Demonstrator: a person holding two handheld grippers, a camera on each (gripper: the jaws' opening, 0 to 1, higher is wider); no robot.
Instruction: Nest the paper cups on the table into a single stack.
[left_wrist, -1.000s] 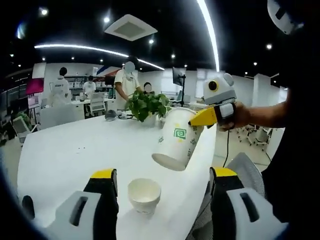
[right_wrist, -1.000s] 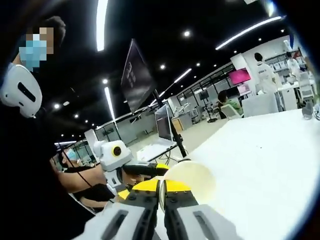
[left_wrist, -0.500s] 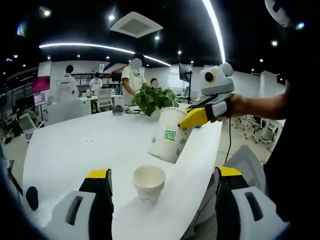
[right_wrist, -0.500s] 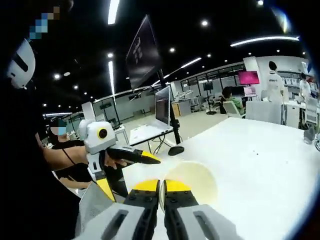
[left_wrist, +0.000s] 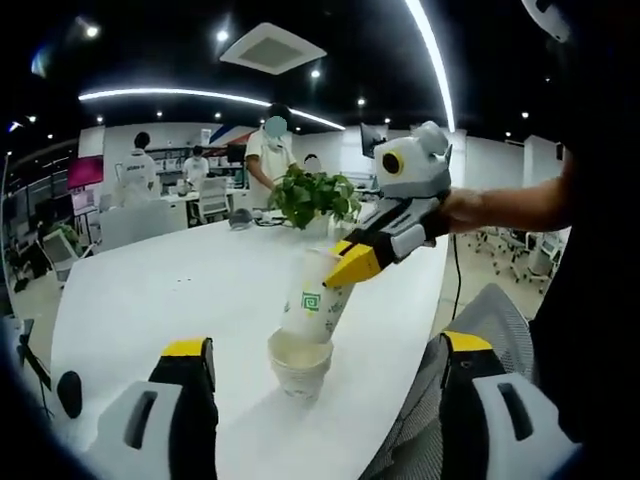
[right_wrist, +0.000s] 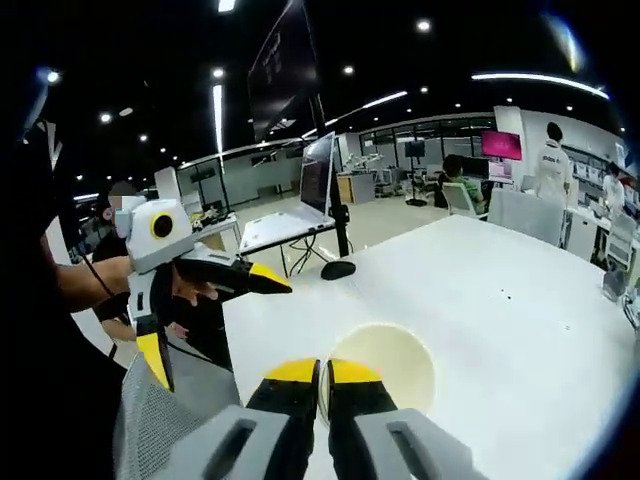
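A white paper cup (left_wrist: 299, 366) stands on the white table (left_wrist: 150, 300) between the wide-apart jaws of my open left gripper (left_wrist: 327, 348). A second cup with a green logo (left_wrist: 312, 297) is upright, its base sunk into the mouth of the standing cup. My right gripper (left_wrist: 352, 268) comes in from the right and is shut on that cup's rim. In the right gripper view I look down into the held cup (right_wrist: 388, 362) past my shut right gripper (right_wrist: 322, 372). The left gripper (right_wrist: 210, 320) hovers open to the left.
A potted plant (left_wrist: 312, 197) stands at the table's far end, with several people and desks behind it. A laptop on a stand (right_wrist: 290, 225) and a dark mouse (right_wrist: 340, 270) sit beyond the table edge. A mesh chair (right_wrist: 150, 420) is close to that edge.
The right gripper has swung the logo cup from tilted in the air to upright and lowered its base into the cup on the table. The left gripper has stayed open.
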